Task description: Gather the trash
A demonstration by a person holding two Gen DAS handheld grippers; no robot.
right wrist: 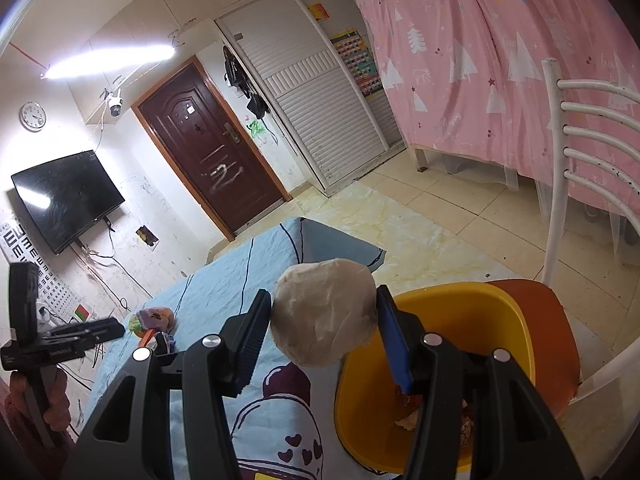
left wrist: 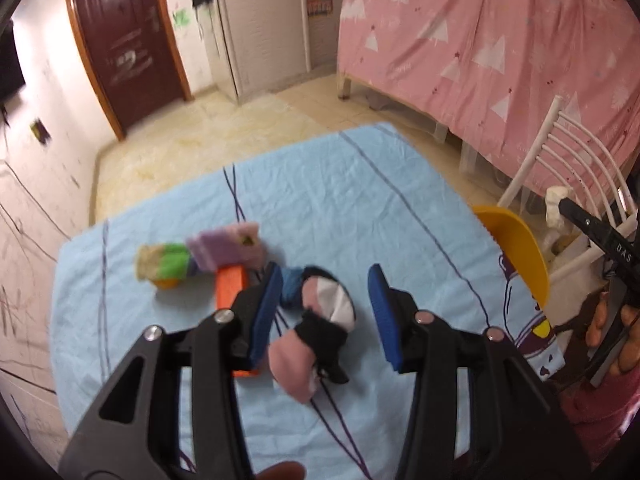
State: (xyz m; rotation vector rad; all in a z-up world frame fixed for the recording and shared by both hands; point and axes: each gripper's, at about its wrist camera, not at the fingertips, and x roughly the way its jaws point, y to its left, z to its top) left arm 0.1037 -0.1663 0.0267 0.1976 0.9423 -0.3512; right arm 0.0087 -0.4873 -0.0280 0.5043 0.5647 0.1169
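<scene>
Right gripper (right wrist: 324, 320) is clamped on a crumpled ball of pale paper (right wrist: 324, 314); both blue pads press its sides. It holds the ball in the air above the near rim of the yellow bin (right wrist: 500, 320), which sits at about 5 o'clock in the right wrist view, on an orange chair seat (right wrist: 556, 340). Some scraps lie at the bottom of the bin.

Left gripper (left wrist: 324, 312) has its jaws apart and holds nothing. It hovers above the light blue cloth (left wrist: 340, 184) that covers the table. Between its pads, lying on the cloth, is a pink, white and black sock (left wrist: 320, 320). At about 10 o'clock from this sock there is a purple and green soft item (left wrist: 208, 252), and an orange block (left wrist: 230, 284) touches it from below. In the left wrist view the yellow bin (left wrist: 516, 248) is at 3 o'clock, just beside the edge of the cloth, with the white chair back (left wrist: 568, 148) behind it.
</scene>
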